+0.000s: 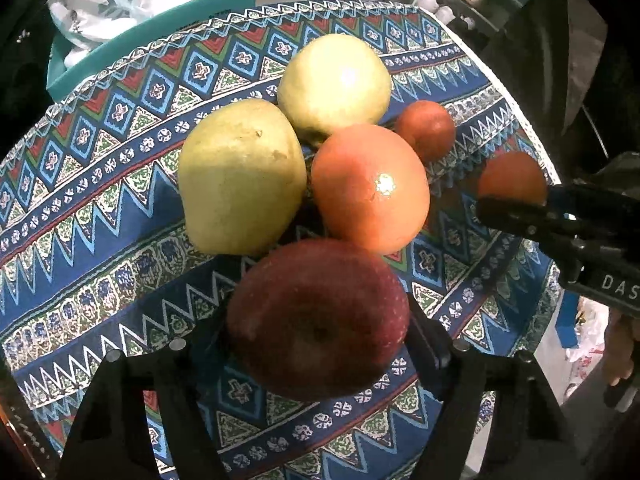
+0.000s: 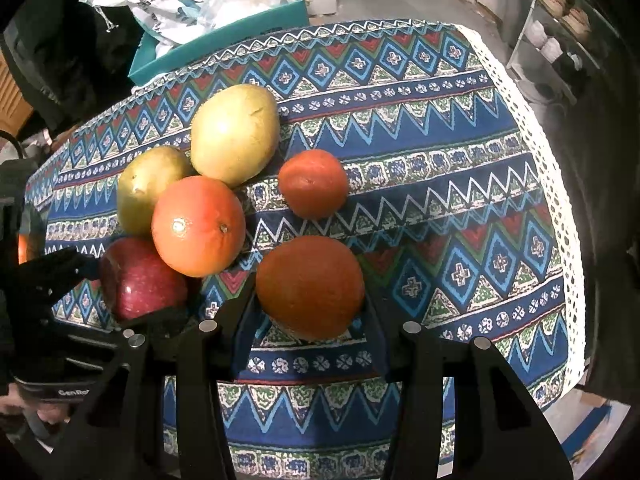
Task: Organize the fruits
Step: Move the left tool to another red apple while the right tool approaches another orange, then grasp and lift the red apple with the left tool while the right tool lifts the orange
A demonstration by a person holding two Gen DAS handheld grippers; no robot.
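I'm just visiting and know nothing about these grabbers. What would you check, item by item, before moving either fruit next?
1. Left gripper on the red apple: jaws sit against both its sides. Ok.
2. Right gripper on the dark orange: jaws shut on it. Ok.
3. Red apple lifted off the tablecloth: cannot tell.
4. Neighbours clear of the apple: the big orange looks to be touching it and might roll. Not ok.
5. Bare cloth for setting fruit down: plenty to the right in the right wrist view. Ok.
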